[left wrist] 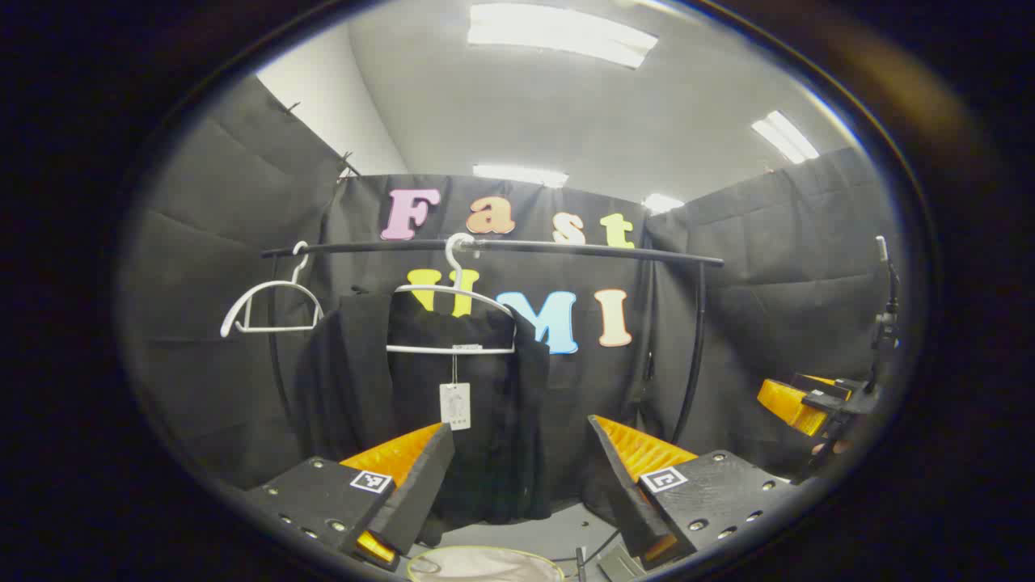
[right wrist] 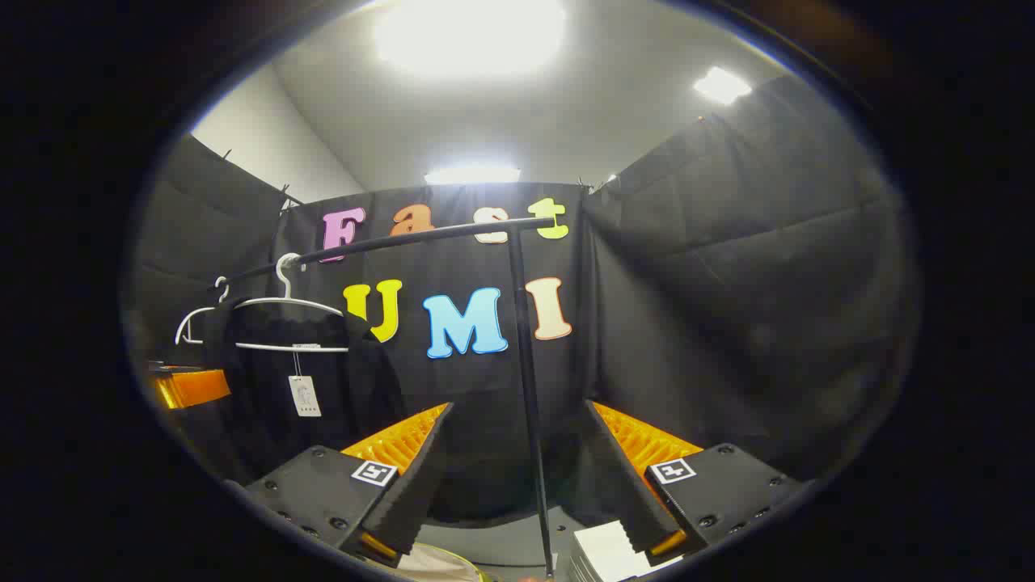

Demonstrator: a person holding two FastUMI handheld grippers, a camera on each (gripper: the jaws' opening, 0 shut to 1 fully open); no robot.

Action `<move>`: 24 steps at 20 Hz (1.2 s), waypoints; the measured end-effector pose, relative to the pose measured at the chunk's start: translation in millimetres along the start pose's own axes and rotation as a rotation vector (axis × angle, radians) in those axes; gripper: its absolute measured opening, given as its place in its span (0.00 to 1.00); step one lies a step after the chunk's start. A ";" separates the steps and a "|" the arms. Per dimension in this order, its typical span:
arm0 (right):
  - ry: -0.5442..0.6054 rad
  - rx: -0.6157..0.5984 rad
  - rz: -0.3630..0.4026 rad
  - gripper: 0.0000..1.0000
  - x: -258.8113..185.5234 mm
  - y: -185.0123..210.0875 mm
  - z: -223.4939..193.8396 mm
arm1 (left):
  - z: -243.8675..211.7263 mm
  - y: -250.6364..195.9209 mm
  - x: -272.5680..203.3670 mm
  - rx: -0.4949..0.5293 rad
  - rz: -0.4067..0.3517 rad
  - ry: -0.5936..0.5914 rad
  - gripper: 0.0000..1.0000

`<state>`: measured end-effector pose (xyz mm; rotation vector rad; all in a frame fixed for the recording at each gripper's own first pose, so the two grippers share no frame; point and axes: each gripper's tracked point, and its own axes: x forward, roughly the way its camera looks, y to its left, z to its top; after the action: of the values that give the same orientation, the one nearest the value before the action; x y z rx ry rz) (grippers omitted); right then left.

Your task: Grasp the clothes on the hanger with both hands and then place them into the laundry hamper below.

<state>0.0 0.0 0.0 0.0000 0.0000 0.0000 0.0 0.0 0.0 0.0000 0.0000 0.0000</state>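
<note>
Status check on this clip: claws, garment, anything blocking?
Left claw open, right claw open. Black garment on its hanger, untouched. Rack post dead ahead of right claw.

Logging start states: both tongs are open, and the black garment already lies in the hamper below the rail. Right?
Not quite. The left gripper view shows the black garment still on its white hanger on the rail. Both the left tongs and right tongs are open.

The garment (left wrist: 420, 404) on the white hanger (left wrist: 453, 323) is plain black, with a white tag (left wrist: 454, 406) dangling in front. A second hanger (left wrist: 271, 307) is white too. The rail (left wrist: 493, 246) is black, and the hamper rim (left wrist: 485, 554) is yellowish.
</note>
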 end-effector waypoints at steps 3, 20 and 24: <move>-0.007 0.005 -0.001 0.98 0.5 3.4 4.2 | -2.6 6.7 0.2 0.000 0.002 0.001 0.94; 0.042 -0.005 0.007 0.92 -0.3 25.0 7.7 | -16.9 46.7 -12.1 -0.099 0.092 0.028 0.94; 0.074 0.004 0.061 0.92 10.9 43.3 2.2 | -15.0 64.4 -16.3 -0.092 0.150 0.035 0.94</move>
<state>10.9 43.3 2.2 0.0038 0.0742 0.0615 -16.3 64.4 -15.0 -0.0917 0.0351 0.1502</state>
